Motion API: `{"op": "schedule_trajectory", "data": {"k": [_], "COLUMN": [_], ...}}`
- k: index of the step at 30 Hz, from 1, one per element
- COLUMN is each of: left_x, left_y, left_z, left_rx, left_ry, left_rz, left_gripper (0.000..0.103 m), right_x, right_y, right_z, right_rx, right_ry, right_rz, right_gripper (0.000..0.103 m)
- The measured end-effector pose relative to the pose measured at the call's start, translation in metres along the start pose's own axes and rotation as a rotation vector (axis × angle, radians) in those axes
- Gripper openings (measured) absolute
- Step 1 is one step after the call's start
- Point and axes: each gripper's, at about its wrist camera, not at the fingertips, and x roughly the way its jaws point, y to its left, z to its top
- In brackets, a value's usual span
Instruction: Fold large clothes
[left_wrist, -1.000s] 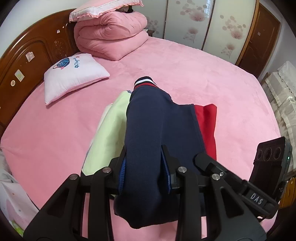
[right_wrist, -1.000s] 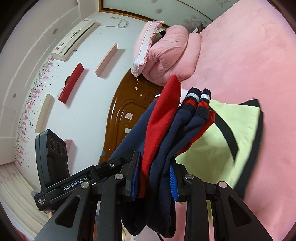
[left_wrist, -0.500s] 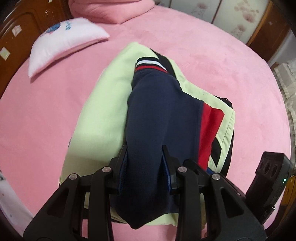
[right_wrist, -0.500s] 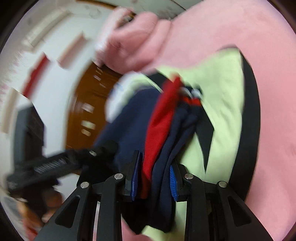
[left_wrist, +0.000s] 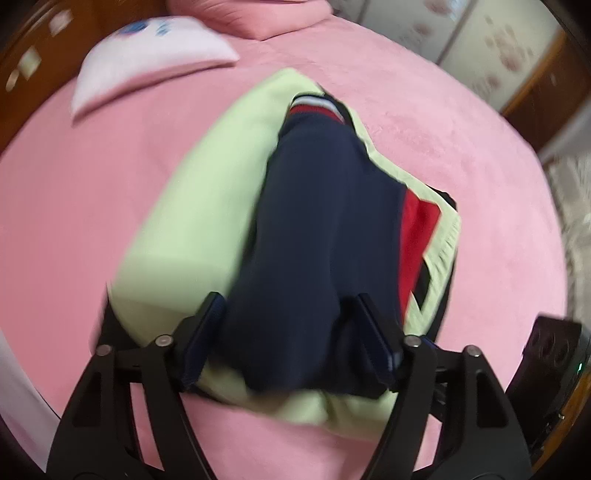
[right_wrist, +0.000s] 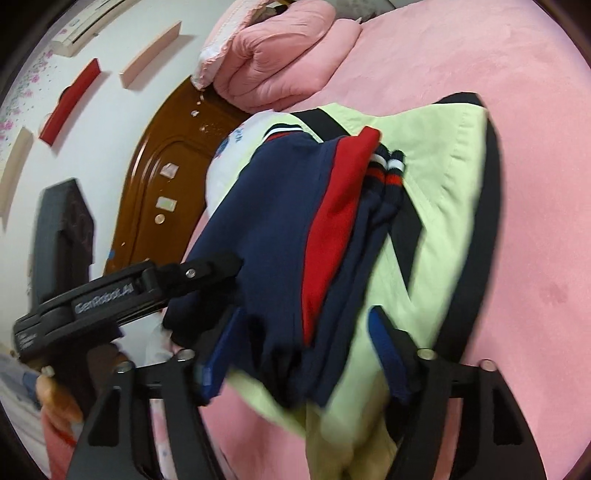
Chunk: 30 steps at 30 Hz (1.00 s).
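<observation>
A folded navy and red garment (left_wrist: 317, 221) with striped cuffs lies on top of a folded pale green garment (left_wrist: 207, 221) on the pink bed. My left gripper (left_wrist: 291, 339) is open, its fingers spread on either side of the navy garment's near end. In the right wrist view the navy and red garment (right_wrist: 295, 236) lies on the green garment (right_wrist: 443, 184). My right gripper (right_wrist: 299, 350) is open around its near edge. The left gripper's body (right_wrist: 122, 291) shows at the left there.
The pink bed (left_wrist: 74, 177) reaches all round the pile. A white pillow (left_wrist: 147, 48) and a folded pink quilt (right_wrist: 280, 55) lie by the wooden headboard (right_wrist: 166, 166). Wardrobe doors (left_wrist: 480, 44) stand beyond the bed's far side.
Both grippers have lowered the navy and red garment onto the green garment and have opened, letting it go.
</observation>
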Motion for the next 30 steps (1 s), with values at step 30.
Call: {"op": "schedule_trajectory", "data": {"k": [30], "left_x": [-0.172], "left_y": [-0.274], "left_z": [-0.452], "left_rx": [0.180], "left_ry": [0.031], "left_rz": [-0.016], "left_gripper": [0.072], "right_x": [-0.499], "right_y": [-0.097], "right_z": [-0.368], "right_rx": [0.215], "right_ry": [0.077], "right_rz": [-0.763], "right_gripper": [0.103]}}
